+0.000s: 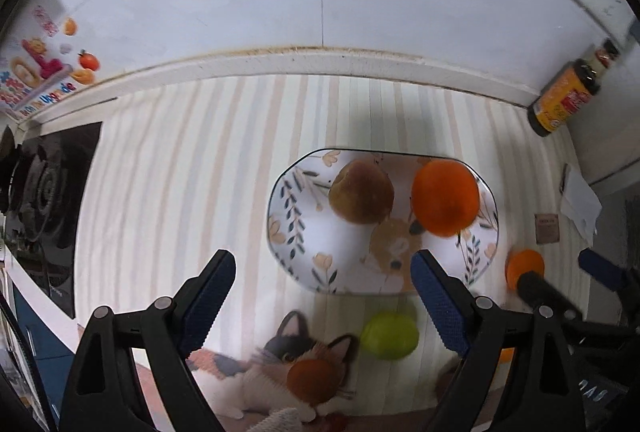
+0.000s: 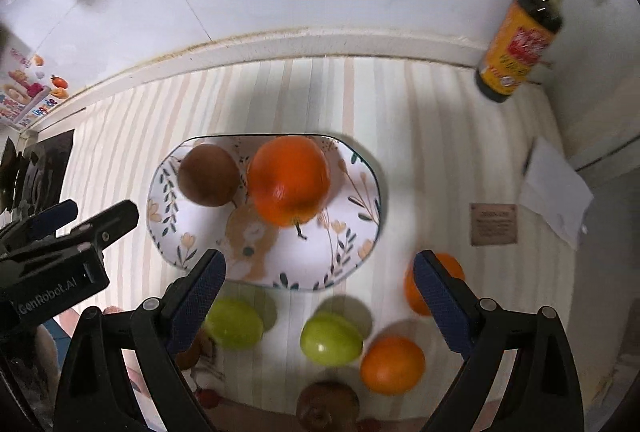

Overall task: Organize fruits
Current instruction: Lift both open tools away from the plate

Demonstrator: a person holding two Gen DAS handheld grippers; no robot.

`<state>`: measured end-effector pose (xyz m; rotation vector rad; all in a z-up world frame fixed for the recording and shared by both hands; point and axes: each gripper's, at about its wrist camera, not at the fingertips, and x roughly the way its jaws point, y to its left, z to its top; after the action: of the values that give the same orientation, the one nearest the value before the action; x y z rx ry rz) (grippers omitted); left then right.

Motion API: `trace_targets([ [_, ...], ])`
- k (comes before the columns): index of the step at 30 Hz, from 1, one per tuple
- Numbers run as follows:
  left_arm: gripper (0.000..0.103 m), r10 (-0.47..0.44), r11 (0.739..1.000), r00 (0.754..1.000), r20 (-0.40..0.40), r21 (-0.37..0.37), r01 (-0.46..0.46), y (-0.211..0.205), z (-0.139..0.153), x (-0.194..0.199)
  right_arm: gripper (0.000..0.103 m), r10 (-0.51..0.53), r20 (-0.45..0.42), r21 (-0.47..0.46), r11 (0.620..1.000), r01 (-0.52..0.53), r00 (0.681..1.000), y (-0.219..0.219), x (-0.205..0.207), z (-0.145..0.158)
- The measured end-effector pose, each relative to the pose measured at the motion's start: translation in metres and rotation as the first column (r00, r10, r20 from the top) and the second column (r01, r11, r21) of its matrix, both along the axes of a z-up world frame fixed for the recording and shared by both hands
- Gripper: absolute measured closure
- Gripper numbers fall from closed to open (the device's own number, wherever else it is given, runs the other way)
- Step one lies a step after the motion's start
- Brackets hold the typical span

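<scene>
1. Both tongs I am running hang spread wide with nothing between them: the left tongs (image 1: 324,296) hover over the near rim of the plate, the right tongs (image 2: 320,296) over the loose fruit at the near edge of the surface.
2. On the striped surface (image 2: 420,119) I see a floral plate (image 2: 180,232) near the middle, holding a brown pear-like fruit (image 2: 208,175) at its far left and a large orange (image 2: 288,179) just beside it, the two close or touching.
3. Off the plate, toward the near edge, lie two green fruits: one (image 2: 234,324) just past my right tongs' left finger, the other (image 2: 331,338) nearer the middle.
4. A smaller orange (image 2: 392,364) sits just right of that second green fruit, and another orange (image 2: 434,284) lies partly hidden behind the right finger.
5. At the very near edge a brown fruit (image 2: 328,408) shows, blurred; I cannot name it.
6. From the left wrist view, a green fruit (image 1: 390,336) and a reddish-brown fruit (image 1: 314,380) rest on a cat-print cloth (image 1: 280,352) by the near edge.
7. A dark sauce bottle (image 2: 516,43) stands at the far right corner against the wall, and a white paper (image 2: 556,191) lies along the right edge.
8. A gas burner (image 1: 44,191) sits at the left edge.
</scene>
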<state>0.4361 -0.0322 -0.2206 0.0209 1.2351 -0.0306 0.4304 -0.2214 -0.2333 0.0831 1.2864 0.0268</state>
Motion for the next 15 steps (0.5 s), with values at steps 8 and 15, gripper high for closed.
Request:
trace_targets([
  [8,0.013,-0.032,0.999,0.996,0.081,-0.003,0.032,0.012,0.038,-0.058,0.006,-0.038,0.110,-0.008,0.999,0.039,0.993,0.011,-0.060,0.054],
  [15,0.013,-0.057,0.998,0.985,0.162,0.008,0.056,0.015,0.076,-0.093,0.006,-0.061,0.179,-0.012,0.998,0.064,0.982,0.018,-0.102,0.089],
])
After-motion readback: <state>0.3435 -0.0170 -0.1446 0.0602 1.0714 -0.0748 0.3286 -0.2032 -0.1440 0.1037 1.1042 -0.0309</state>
